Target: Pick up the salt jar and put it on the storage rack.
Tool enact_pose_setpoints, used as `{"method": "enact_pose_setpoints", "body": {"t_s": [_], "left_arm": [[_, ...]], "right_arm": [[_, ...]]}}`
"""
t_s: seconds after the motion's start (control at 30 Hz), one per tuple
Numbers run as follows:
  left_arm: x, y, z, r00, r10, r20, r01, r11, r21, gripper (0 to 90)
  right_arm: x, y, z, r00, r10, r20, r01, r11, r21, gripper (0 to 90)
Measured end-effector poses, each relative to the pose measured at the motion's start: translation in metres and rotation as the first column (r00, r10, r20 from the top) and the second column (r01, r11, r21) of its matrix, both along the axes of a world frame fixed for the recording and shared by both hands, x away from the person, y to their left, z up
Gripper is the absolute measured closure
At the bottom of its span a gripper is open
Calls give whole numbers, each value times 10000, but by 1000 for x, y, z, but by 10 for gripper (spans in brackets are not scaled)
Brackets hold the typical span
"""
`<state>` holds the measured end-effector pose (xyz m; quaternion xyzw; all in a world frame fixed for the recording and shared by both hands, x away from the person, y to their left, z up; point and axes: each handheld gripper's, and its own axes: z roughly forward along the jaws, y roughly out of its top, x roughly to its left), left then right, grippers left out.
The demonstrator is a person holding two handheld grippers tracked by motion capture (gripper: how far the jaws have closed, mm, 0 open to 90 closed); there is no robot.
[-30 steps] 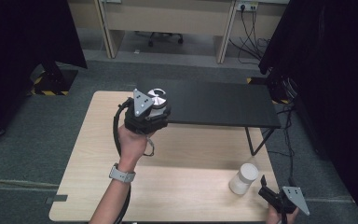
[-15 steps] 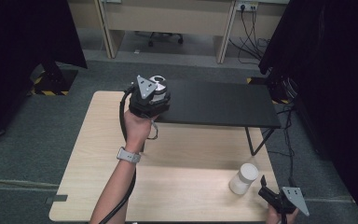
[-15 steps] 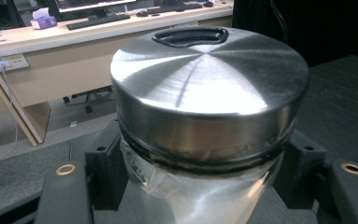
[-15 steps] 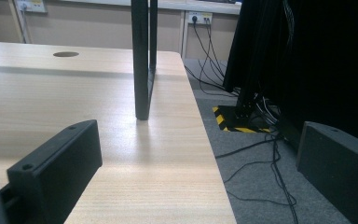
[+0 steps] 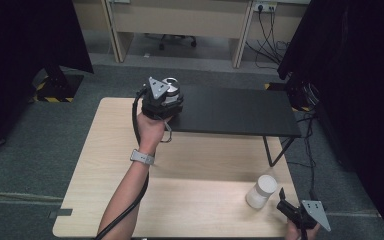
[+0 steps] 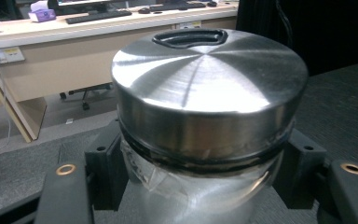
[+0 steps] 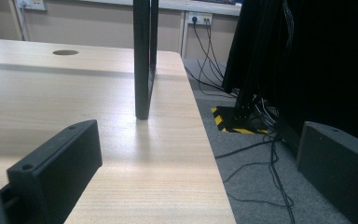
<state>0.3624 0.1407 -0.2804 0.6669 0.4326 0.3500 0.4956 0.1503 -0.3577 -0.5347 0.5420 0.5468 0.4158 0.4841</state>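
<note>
1. The left claw (image 5: 166,98) is clenched on a jar (image 6: 205,140) with a steel lid (image 6: 209,79), held upright.
2. The jar is at the left end of the black shelf (image 5: 235,110), over its near corner.
3. The right claw (image 5: 286,204) is released, with nothing between its jaws, low over the tabletop (image 5: 195,175) well in front of the shelf.
4. A white bottle (image 5: 261,191) stands just beside the right claw.
</note>
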Motion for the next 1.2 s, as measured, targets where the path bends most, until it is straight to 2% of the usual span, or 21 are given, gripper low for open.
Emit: {"method": "enact_pose_setpoints", "body": {"t_s": [0.4,0.53,0.57,0.67,1.0,1.03,1.17,1.2], "left_arm": [[12,-3,-5,9999,64,-149,-64,10000,49,313],[16,2,-2,9992,-266,-313,268,9996,80,312],[18,4,0,9985,-303,-454,303,9995,-22,312],[20,5,1,9980,-366,-514,365,9993,-20,312],[21,9,-1,9977,-472,-491,469,9989,-80,308],[21,9,-1,9974,-507,-505,505,9987,-44,307],[23,11,2,9929,-812,-868,868,9943,620,237],[23,12,1,9921,-879,-892,935,9938,599,214]], "right_arm": [[0,0,0,10000,55,-3,-55,10000,-42,4],[0,0,0,10000,38,-11,-38,10000,-63,4],[0,0,0,10000,32,-4,-32,10000,-64,4],[0,0,-1,10000,31,25,-31,10000,-67,4],[-1,-2,-1,9999,-30,108,27,9994,333,4],[-1,-2,-1,10000,-24,95,21,9995,310,4],[-1,-2,0,10000,-5,56,4,9997,258,4],[-1,-2,0,10000,-19,44,18,9996,275,3]]}}
